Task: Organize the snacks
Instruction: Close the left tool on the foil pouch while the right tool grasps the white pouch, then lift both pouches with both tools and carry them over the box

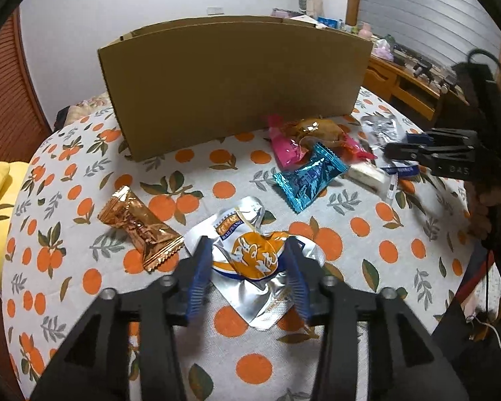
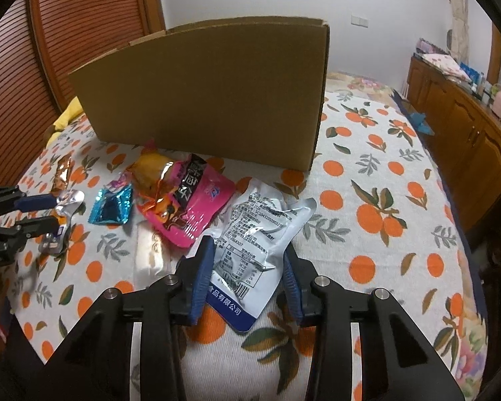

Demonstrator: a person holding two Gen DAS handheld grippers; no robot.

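Jaws are bracketing packets — left gripper (image 1: 247,250) straddling the crumpled silver-and-orange foil packet (image 1: 250,260), right gripper (image 2: 247,254) straddling the white-and-blue printed pouch (image 2: 254,250) — pad contact unclear; brown cardboard box (image 2: 210,90) is standing beyond.

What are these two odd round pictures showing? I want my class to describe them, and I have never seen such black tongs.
A person holds one hand-held tool in each hand; each carries a camera looking along its two blue-padded fingers. One picture looks from the left tongs, which straddle a crumpled silver-and-orange foil packet. The other looks from the right tongs, which straddle a silver-and-blue printed pouch. Whether the pads press either packet I cannot tell. An orange-patterned white tablecloth carries more snacks, including a pink pouch and a teal foil wrapper, before an upright brown cardboard box.
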